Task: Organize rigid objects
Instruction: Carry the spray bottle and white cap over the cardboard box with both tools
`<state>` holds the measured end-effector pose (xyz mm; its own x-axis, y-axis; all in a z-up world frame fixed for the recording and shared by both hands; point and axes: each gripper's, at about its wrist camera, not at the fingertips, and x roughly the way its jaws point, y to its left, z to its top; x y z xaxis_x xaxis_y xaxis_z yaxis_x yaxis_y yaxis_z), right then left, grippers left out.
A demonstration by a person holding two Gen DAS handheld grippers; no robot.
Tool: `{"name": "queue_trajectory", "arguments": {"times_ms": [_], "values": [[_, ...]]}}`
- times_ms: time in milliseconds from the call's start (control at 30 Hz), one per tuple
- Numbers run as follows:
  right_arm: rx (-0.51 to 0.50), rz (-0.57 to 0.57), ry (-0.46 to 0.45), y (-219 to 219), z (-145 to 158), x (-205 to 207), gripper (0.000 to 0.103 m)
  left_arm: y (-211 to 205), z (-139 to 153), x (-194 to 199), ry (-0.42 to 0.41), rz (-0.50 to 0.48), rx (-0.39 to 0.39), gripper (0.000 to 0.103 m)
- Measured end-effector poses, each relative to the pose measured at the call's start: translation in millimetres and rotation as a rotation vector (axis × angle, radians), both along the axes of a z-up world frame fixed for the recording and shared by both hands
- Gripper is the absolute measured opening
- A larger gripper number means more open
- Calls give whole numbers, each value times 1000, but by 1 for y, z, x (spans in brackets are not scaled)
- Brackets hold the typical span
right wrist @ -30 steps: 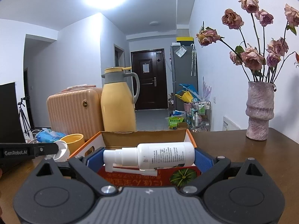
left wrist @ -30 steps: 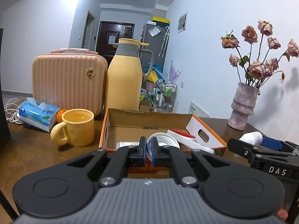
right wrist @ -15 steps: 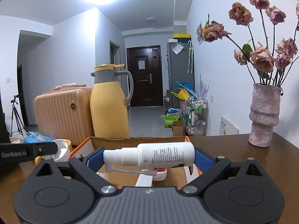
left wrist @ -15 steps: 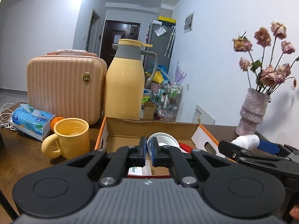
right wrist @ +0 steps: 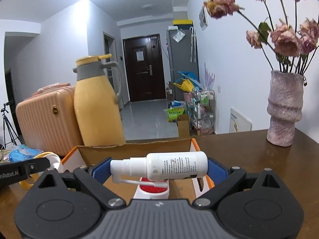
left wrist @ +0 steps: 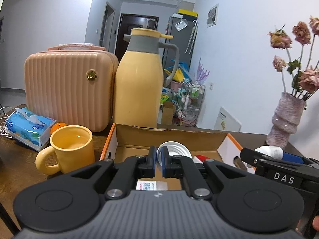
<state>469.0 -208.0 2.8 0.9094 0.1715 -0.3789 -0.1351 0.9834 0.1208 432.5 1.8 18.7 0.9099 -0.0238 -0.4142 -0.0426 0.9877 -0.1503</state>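
My left gripper (left wrist: 158, 159) pinched a white lid (left wrist: 175, 151) in its jaws; my right gripper (right wrist: 159, 168) clamped a spray bottle (right wrist: 169, 166) above the cardboard box (left wrist: 169, 139).

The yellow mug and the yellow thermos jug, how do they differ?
The yellow mug is short, open-topped and all yellow; the yellow thermos jug is tall, lidded, with a grey collar and handle. The mug stands beside the cardboard box, the jug behind it. Both are upright.
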Motion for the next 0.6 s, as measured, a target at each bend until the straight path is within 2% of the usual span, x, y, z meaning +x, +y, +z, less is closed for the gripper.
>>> {"name": "queue_trajectory", "arguments": {"times_ms": [600], "values": [[-57,4,118,11,-26,62,98,-3,-25,63,108,17,39,6]]}}
